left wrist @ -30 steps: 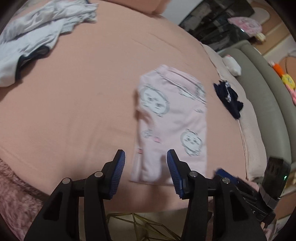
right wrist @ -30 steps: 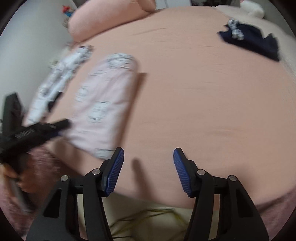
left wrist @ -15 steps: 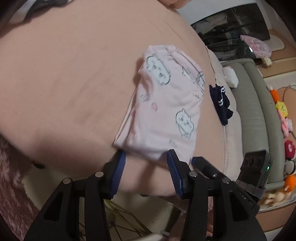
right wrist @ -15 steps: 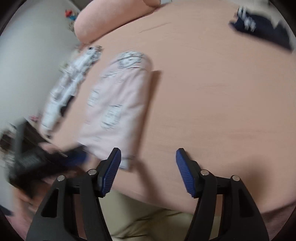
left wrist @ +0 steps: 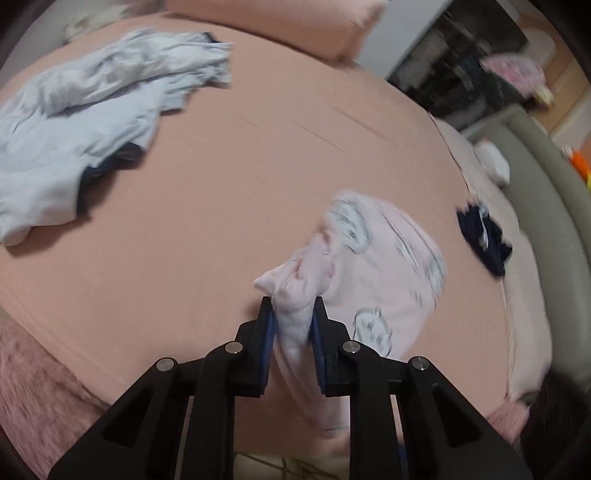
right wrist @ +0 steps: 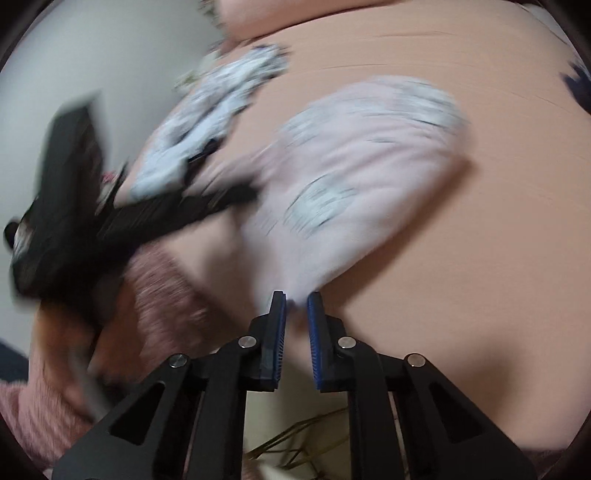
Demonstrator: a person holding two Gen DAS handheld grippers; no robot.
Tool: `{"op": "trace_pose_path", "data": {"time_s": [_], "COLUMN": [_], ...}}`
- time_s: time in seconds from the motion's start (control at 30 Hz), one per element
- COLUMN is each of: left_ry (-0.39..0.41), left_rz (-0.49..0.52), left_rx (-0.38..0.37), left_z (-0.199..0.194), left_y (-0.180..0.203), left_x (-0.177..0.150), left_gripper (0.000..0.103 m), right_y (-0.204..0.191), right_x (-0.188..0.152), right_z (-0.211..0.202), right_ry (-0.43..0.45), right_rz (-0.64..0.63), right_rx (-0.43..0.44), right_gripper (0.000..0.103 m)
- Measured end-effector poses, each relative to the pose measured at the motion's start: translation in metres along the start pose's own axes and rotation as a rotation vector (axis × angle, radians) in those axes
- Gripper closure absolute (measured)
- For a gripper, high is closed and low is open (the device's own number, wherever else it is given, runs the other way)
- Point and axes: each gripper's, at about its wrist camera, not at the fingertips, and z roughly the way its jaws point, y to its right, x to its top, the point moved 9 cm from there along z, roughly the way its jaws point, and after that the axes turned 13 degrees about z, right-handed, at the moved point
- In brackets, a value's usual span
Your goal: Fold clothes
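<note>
Both tools angled steeply down over the peach bed (left wrist: pixel 221 229); the left gripper (left wrist: pixel 292 325) had just clamped the pink printed garment's (left wrist: pixel 376 266) near corner; the right gripper (right wrist: pixel 296 314) had just pinched its other near edge.

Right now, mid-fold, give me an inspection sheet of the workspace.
Surface: peach bed sheet, bare in the middle.
Job's things: pink printed garment, near edge lifted.
Clutter: pale blue clothes far left; dark navy item by the right edge; pillow at the head.
Grippers: left gripper shut on a bunched corner; right gripper just closed on the garment's near edge, blurred.
Cables: nothing seen.
Surroundings: grey bed frame, dark shelves, pink fuzzy blanket.
</note>
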Motion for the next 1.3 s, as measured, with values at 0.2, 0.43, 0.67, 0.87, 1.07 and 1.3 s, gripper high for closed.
{"op": "trace_pose_path", "data": {"time_s": [0.2, 0.43, 0.67, 0.87, 1.07, 1.3], "left_ry": [-0.082, -0.08, -0.088, 0.002, 0.0, -0.025], "left_rz": [-0.138, -0.054, -0.083, -0.107, -0.228, -0.09], "left_rx": [-0.171, -0.16, -0.225, -0.127, -0.209, -0.001], "left_z": [0.029, 0.033, 0.025, 0.001, 0.001, 0.025], "left_y": [-0.007, 0.002, -0.009, -0.056, -0.067, -0.053], "left_x": [-0.037, -0.047, -0.04, -0.009, -0.011, -0.014], "left_gripper": [0.058, 0.066, 0.07, 0.068, 0.046, 0.052], "right_y": [0.031, 0.088, 0.082, 0.047, 0.01, 0.041], "right_x": [0.037, 0.128, 0.148, 0.106, 0.053, 0.081], "right_z": [-0.039, -0.031, 0.033, 0.026, -0.001, 0.018], "right_ry": [0.192, 0.234, 0.037, -0.029, -0.023, 0.06], "right_rz": [-0.037, 0.139, 0.227, 0.124, 0.014, 0.139], "right_rx": [-0.215, -0.158, -0.039, -0.072, -0.096, -0.162], "right_gripper": [0.059, 0.047, 0.046, 0.048, 0.048, 0.045]}}
